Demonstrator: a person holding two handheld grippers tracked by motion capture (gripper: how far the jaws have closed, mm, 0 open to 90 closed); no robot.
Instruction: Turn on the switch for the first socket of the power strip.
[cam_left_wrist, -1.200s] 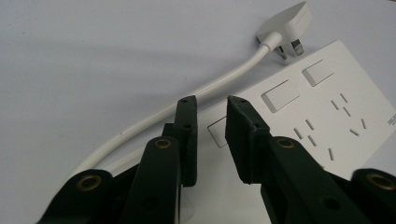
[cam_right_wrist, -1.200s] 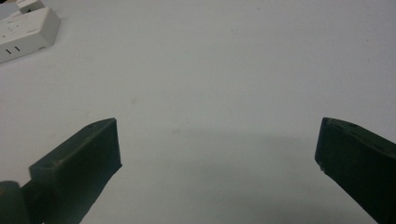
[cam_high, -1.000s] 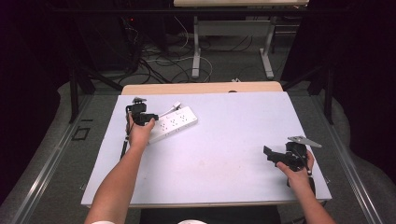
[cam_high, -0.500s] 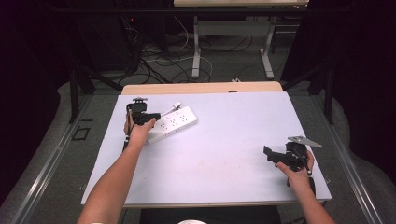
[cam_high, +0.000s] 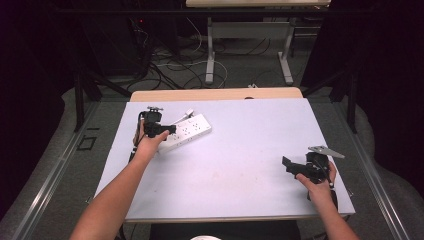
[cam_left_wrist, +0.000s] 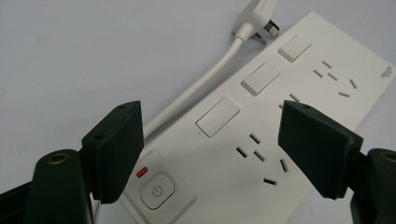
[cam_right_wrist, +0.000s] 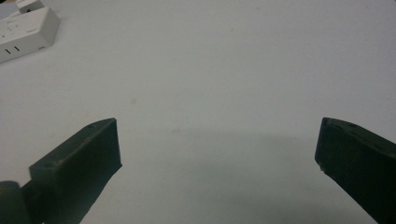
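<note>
A white table (cam_high: 235, 165) takes up the middle of the high view, seen from above, with a pale wooden strip along its far edge. Most of its surface is bare: the whole centre, the upper right and the lower middle lie open, with room to move in every direction.

A white power strip (cam_high: 186, 131) lies flat in the upper left part of the table, angled so that its far end points toward the upper right. It sits well in from the left and far edges. Its white cable (cam_left_wrist: 196, 93) curls along one long side and ends in a plug (cam_left_wrist: 259, 16) resting just beside the strip's far corner.

The left gripper (cam_high: 162, 131) sits at the strip's near end, held by a hand that enters from the lower left. In the left gripper view its two black jaws stand wide apart and have just been opening; the strip lies below and between them, but the pads do not press on it. That view shows the strip's power button (cam_left_wrist: 157, 191) with a small red light, three blank rectangular covers and several socket slots.

The right gripper (cam_high: 295, 167) rests at the lower right of the table, close to the right edge and near the front edge, well apart from the strip. Its jaws are spread wide over bare table, nothing between them. In the right gripper view the strip's end appears far off in the upper left corner.

Beyond the table, dark floor holds loose cables and the legs of another desk.
</note>
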